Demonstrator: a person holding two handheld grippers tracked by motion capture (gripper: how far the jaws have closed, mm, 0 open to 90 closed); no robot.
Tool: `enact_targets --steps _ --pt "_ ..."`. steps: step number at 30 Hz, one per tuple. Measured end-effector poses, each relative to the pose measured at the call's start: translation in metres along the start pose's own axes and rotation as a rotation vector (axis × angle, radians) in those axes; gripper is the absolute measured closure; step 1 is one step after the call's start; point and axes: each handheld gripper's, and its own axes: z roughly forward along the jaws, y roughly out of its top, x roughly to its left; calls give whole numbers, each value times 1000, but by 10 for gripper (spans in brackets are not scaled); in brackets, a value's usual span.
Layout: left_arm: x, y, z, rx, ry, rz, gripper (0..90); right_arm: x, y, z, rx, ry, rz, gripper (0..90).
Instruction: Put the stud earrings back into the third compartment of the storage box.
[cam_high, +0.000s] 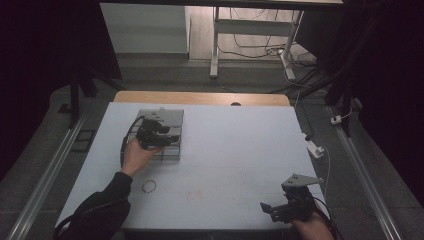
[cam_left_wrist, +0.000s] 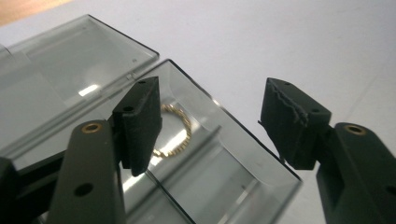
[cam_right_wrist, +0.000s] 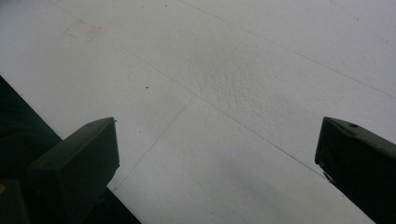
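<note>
The left gripper (cam_high: 172, 138) hangs over the clear box (cam_high: 167, 119), and its two black jaws stand apart with nothing squeezed between them. In the left gripper view a gold chain (cam_left_wrist: 175, 133) lies inside the clear box (cam_left_wrist: 219, 154), just past the tip of one jaw (part of the chain hides behind that jaw). The box lid (cam_left_wrist: 70, 79) is swung open and lies flat beside the box. There is no writing to read on the box or on the grippers. The high view is too far off to show the chain in the box, but it does show a second gold ring-shaped chain (cam_high: 148, 186) on the white table (cam_high: 235, 150), nearer the person than the box and close to the left sleeve (cam_high: 107, 200). The right gripper (cam_high: 270, 210) is far from the box, at the near right corner of the table, and its jaws are wide apart and hold nothing. The right gripper view shows a faint red square mark (cam_right_wrist: 83, 30) on the table. Behind the table, beyond the box, stand a white desk frame (cam_high: 216, 45) and loose cables (cam_high: 260, 50) on the floor.
</note>
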Motion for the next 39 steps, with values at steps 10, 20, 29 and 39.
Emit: enact_targets --steps 10,20,29,39 --pt "-3 -12 -25 -13 -35 -19 123 0 0 0 -1 -2 2 1" --pt "-14 -33 -47 3 -44 23 0 0 0 0 -1 -2 2 1" --pt "-21 -60 -64 37 -14 40 0 0 0 0 2 -3 -2 2" --pt "-23 -90 -68 165 28 1 0 0 0 1 3 -4 -8 2"
